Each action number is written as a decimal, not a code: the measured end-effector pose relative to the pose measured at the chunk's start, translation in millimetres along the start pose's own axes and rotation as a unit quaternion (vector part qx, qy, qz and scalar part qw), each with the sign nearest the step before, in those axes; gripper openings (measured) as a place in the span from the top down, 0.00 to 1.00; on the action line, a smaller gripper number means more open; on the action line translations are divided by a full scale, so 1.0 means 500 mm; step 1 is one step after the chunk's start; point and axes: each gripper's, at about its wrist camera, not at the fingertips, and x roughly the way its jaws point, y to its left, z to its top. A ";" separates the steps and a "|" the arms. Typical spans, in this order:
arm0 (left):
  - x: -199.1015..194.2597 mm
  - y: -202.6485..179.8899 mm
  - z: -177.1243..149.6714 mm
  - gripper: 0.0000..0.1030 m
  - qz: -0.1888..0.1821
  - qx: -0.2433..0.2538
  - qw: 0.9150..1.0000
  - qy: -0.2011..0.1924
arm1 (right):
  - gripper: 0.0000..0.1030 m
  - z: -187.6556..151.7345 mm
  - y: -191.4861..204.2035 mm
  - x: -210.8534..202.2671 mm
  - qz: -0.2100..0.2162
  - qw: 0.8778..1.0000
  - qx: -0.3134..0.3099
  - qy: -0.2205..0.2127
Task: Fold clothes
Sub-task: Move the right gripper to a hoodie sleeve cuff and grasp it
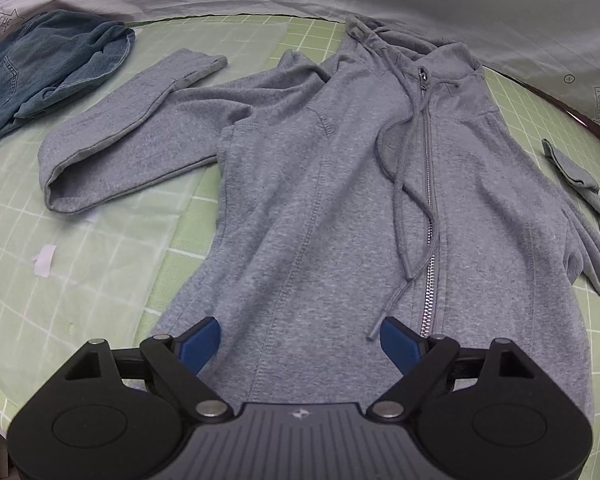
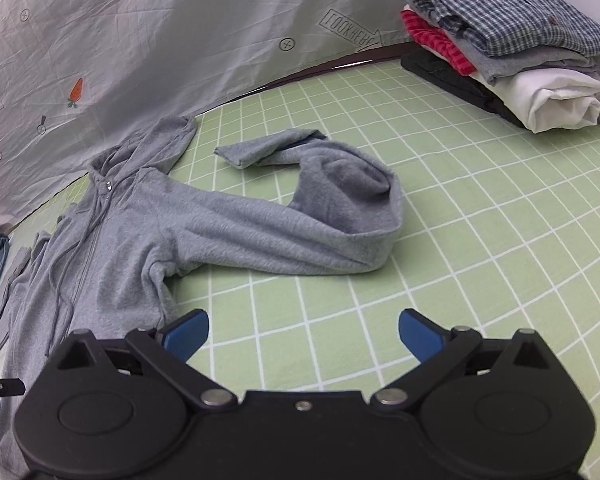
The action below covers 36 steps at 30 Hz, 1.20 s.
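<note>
— Grey fleece fills the frame: a zip-up hoodie [image 1: 332, 184] lies front-up on a green grid-lined mat [image 2: 480, 240], zipper [image 1: 428, 184] closed along the chest, drawstrings [image 1: 400, 184] trailing loose over it. Where are the tools?

— Both at the near edge of the mat. The left gripper [image 1: 300, 340] hangs over the lower body of the hoodie, its blue-padded fingers [image 1: 200, 340] spread wide with cloth beneath them but nothing pinched. The right gripper [image 2: 304, 332] hovers over bare mat just beside the garment's side seam, jaws likewise wide apart and empty.

— And the sleeves?

— One sleeve [image 1: 120, 140] is bent back on itself on the left of the left wrist view, its cuff pointing toward the collar. The other sleeve [image 2: 300, 220] runs out across the mat in the right wrist view, doubles over in a puffy fold, and ends in a flat cuff.

— Anything else on the mat?

— Crumpled denim [image 1: 48, 68] sits at the far left corner. A stack of folded clothes [image 2: 508, 48], plaid shirt on top, stands at the far right. A pale printed sheet [image 2: 140, 40] hangs behind.
</note>
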 end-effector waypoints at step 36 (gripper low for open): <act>0.148 -0.059 0.149 0.00 0.047 -0.024 0.999 0.010 | 0.33 0.277 -0.016 0.277 0.005 0.995 -0.095 0.013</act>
